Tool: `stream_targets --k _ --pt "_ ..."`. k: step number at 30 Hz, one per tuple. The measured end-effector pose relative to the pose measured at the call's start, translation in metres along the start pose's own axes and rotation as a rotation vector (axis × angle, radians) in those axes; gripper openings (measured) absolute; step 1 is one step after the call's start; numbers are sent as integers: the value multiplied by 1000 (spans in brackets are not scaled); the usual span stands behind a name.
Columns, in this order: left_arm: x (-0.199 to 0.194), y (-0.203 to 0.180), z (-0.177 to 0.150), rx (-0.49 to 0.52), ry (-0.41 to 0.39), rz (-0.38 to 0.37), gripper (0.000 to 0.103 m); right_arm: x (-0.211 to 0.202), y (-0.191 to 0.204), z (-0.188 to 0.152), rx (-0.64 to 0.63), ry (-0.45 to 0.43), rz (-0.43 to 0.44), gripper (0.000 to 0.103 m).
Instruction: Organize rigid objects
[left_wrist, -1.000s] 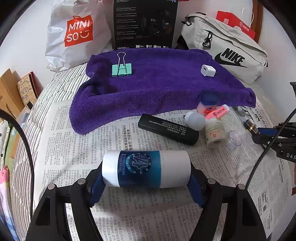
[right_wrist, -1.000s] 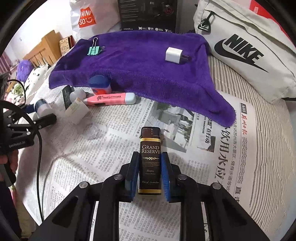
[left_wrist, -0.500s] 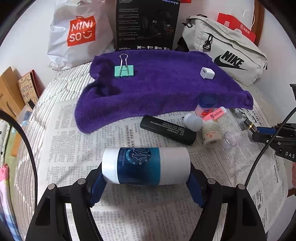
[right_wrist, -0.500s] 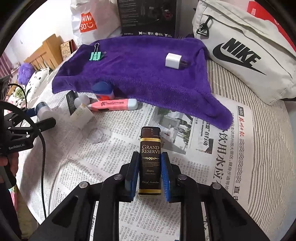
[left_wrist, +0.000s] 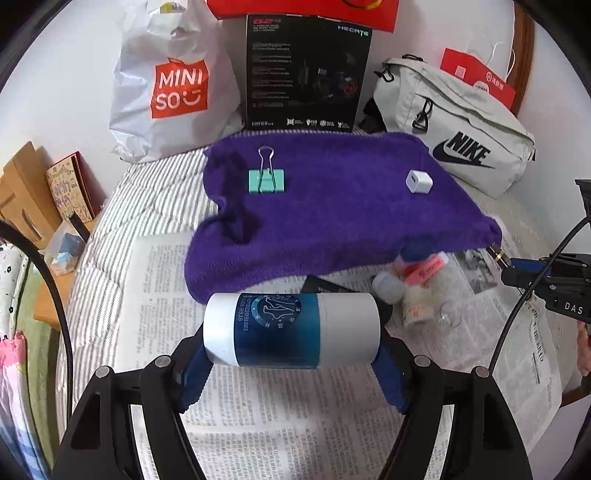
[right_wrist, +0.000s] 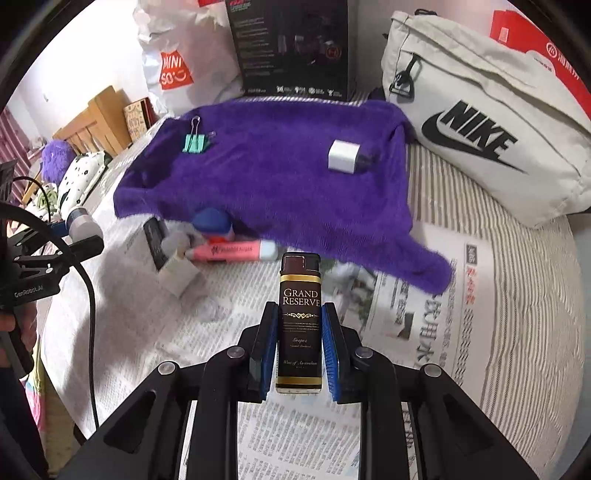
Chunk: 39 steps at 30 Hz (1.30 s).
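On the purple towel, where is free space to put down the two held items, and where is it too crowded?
The purple towel is bare between the green binder clip and the white charger, and in front of both. The towel's near edge is crowded: the pink highlighter, blue-capped jar and small bottles lie there on the newspaper.

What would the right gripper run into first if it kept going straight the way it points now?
Probably the near edge of the purple towel, just past the pink highlighter. The right gripper holds the Grand Reserve lighter; depth is unclear.

White wall (left_wrist: 74, 74) behind striped bed (left_wrist: 122, 206); wooden furniture (right_wrist: 96, 118) left; daylight soft
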<state>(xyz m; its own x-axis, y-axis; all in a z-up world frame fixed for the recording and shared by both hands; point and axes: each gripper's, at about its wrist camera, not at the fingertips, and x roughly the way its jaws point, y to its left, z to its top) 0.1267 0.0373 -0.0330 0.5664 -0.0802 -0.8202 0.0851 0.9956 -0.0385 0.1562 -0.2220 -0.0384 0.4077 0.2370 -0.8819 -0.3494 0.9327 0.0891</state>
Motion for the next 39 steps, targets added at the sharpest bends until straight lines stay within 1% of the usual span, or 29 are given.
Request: stream_targets --k 10,22,31,39 --pt "2 4 26 0 -16 4 74 2 -11 30 15 -15 -13 23" --pt "22 3 65 13 -14 18 74 16 -27 67 30 -30 -10 23" --pt "54 7 87 -10 2 24 74 49 -32 92 5 -7 -19 23" --pt "76 9 95 -17 19 24 74 79 -32 99 -25 36 -25 23"
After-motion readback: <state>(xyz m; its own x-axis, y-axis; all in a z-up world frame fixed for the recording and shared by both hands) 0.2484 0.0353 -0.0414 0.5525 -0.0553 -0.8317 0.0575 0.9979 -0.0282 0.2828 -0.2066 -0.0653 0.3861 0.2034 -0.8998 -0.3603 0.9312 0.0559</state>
